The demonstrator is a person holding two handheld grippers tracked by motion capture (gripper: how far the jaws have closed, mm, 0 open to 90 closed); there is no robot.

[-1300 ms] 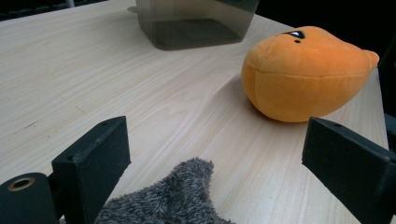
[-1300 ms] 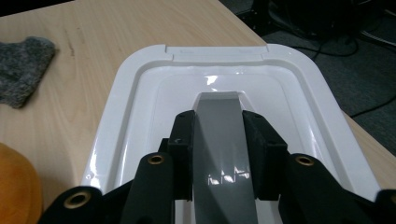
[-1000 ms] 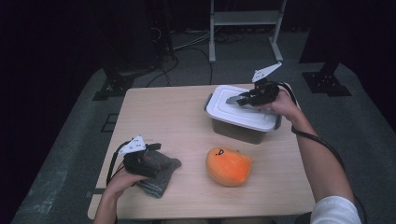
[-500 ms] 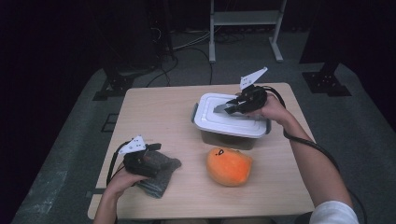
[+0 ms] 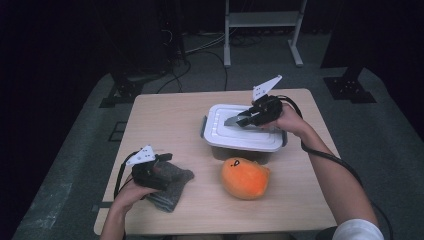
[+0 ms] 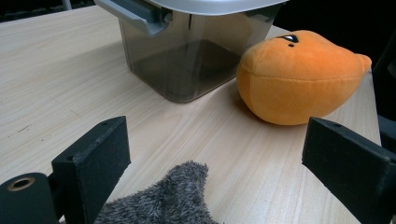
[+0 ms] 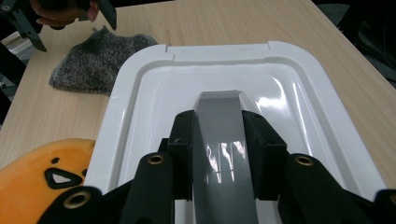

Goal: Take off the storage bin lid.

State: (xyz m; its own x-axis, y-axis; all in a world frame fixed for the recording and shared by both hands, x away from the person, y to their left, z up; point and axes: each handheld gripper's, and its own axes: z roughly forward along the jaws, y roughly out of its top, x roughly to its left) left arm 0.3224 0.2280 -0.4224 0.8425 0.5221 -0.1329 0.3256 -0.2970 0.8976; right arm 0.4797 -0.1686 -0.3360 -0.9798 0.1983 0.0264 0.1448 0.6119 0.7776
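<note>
- Since the earlier frame the lidded box [image 5: 245,134] has slid across the counter [image 5: 165,120] from its far right part toward the middle, dragged by the right gripper; it now sits just behind the orange plush toy [image 5: 245,177].
- Left gripper [image 5: 159,165] — it rests at the near left of the counter over the grey fuzzy cloth [image 5: 170,186]; in the left gripper view its jaws stand wide apart, released, with a corner of the cloth between them but not pinched.
- Orange plush toy: it lies on the counter, just in front of the box and close to its wall, well apart from the cloth.
- Box: dark translucent walls, white lid [image 7: 289,88] seated on top, with a grey handle [image 7: 223,140] running along the lid's middle.
- Right gripper [image 5: 239,120] — clenched on that grey handle, one pad at each side.
- To do the pull well, I judge the grip should stay square on the handle and the drag stay level, so the lid does not lift off and the box does not shove the toy.
</note>
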